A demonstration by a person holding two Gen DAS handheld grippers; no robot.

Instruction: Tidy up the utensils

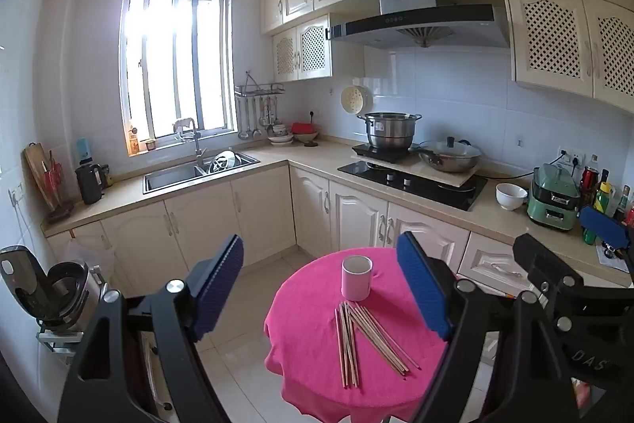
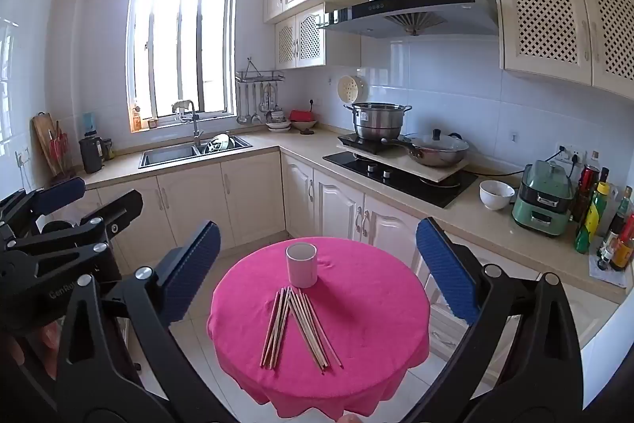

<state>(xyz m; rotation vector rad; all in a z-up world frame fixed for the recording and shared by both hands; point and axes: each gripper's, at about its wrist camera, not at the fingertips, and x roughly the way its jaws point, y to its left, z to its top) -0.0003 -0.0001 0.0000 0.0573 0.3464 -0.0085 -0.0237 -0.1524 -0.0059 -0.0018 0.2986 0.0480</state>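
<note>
Two loose bundles of chopsticks [image 2: 298, 328] lie on the pink-clothed desk [image 2: 376, 343], just before the empty white cup [image 2: 302, 263]. None stowed yet; all remain. Left tool [image 1: 321, 288] and right tool [image 2: 317, 272]: jaws wide, holding nothing, well above the desk.

A small kitchen lit by daylight from a barred window [image 2: 180, 44].

Cream cabinets [image 2: 253, 197] run in an L under a beige counter [image 2: 313, 149], with more cabinets above and white tiled walls [image 2: 436, 82]. A steel sink [image 2: 194, 150] sits below the window, a black hob [image 2: 400, 177] under a range hood [image 2: 412, 10]. The floor [image 2: 198, 347] is pale glossy tile.
</note>
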